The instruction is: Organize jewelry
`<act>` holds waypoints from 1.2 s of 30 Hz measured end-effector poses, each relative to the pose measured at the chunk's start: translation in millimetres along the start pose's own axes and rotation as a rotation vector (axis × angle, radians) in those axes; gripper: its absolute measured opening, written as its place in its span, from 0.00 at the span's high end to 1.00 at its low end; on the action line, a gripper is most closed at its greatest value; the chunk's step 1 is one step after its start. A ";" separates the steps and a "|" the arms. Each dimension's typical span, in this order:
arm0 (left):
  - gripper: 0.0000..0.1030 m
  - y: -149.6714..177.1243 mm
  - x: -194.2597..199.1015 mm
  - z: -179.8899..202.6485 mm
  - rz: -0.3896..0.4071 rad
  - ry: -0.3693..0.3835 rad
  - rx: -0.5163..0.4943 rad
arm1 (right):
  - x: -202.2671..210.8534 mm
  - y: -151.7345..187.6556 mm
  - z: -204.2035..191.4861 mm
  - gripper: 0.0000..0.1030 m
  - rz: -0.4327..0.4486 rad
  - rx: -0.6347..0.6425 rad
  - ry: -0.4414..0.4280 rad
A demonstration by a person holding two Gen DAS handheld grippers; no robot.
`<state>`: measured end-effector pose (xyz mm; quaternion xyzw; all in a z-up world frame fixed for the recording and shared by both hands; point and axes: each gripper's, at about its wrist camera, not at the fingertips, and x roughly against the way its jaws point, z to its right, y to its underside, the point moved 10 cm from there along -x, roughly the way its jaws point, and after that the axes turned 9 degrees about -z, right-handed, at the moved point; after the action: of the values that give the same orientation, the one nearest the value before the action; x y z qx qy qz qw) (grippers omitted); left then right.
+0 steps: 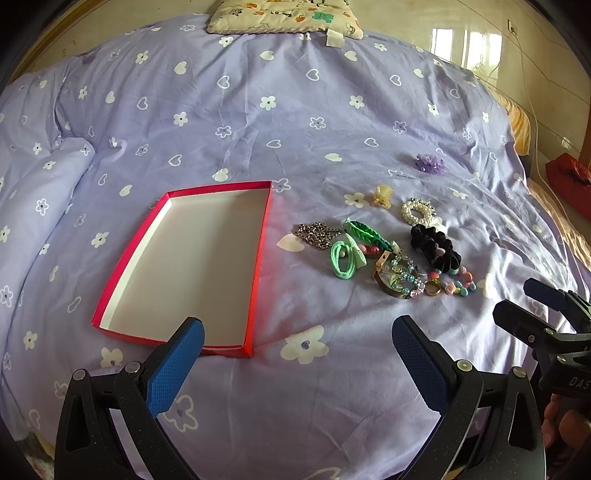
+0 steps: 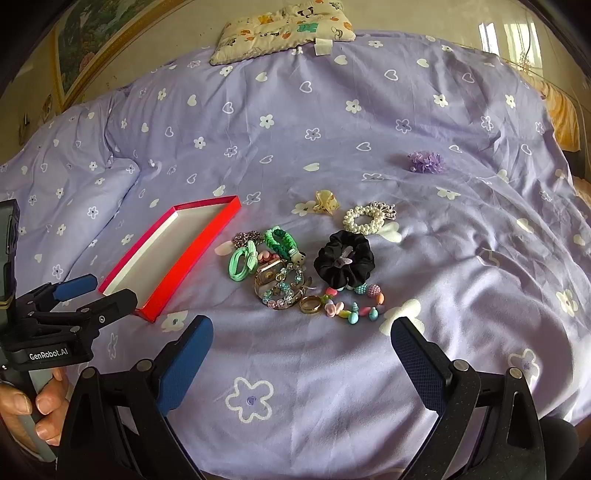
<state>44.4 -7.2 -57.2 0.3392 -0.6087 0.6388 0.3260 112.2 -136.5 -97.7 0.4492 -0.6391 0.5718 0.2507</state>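
Lavender bedding printed with white flowers and hearts covers the bed (image 1: 295,110), and a small cartoon-print pillow (image 1: 284,16) lies at its far edge. Toward the near-left part of the bed sits a shallow red box (image 1: 258,266) with a white interior, open side up and with nothing in it, apparently set there to receive the pieces. Just to its right the jewelry lies in a loose cluster: a metal chain (image 1: 317,233) nearest the box, a mint green hair tie (image 1: 345,260), a braided green bracelet (image 1: 364,233), a gold bangle with a blue bead strand (image 1: 399,278) tangled over it, a gold ring (image 2: 309,304), a strand of pastel beads (image 2: 354,308) and a black scrunchie (image 2: 344,263). Beyond them are a pearl bracelet (image 2: 364,220) and a yellow claw clip (image 2: 325,201); a purple flower piece (image 2: 426,161) sits well apart, nearer the far-right edge.

Both tools hover over the near edge with nothing in them. The left gripper (image 1: 297,338) stands wide open by the near-right corner of the box; the right gripper (image 2: 301,338) is equally wide and faces the ring and pastel beads directly. That split looks sensible: the right side is placed to pick, the left to steady the light box. Nothing is sorted yet, and the tangled middle will likely need separating first.
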 end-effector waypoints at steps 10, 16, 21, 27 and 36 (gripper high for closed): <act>0.01 0.8 -1.8 1.1 -0.004 -0.001 -0.002 | -0.1 0.8 -0.5 0.05 -0.001 0.000 0.000; 0.01 1.0 -2.2 1.1 -0.005 -0.001 -0.003 | -0.1 1.0 -1.2 0.05 -0.001 0.000 -0.002; 0.01 1.4 -2.8 1.2 -0.006 -0.002 -0.002 | 0.5 1.0 -2.6 0.05 0.000 0.001 -0.006; 0.01 2.4 -5.9 0.7 -0.013 -0.002 -0.002 | 0.6 0.8 -4.0 0.05 -0.001 0.001 -0.010; 0.01 0.0 -16.1 -1.2 -0.033 -0.001 -0.002 | -3.2 -0.3 -2.5 0.05 -0.014 -0.008 -0.020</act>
<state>53.3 -6.1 -70.6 0.3490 -0.6039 0.6327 0.3364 113.6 -133.2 -99.7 0.4583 -0.6407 0.5629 0.2502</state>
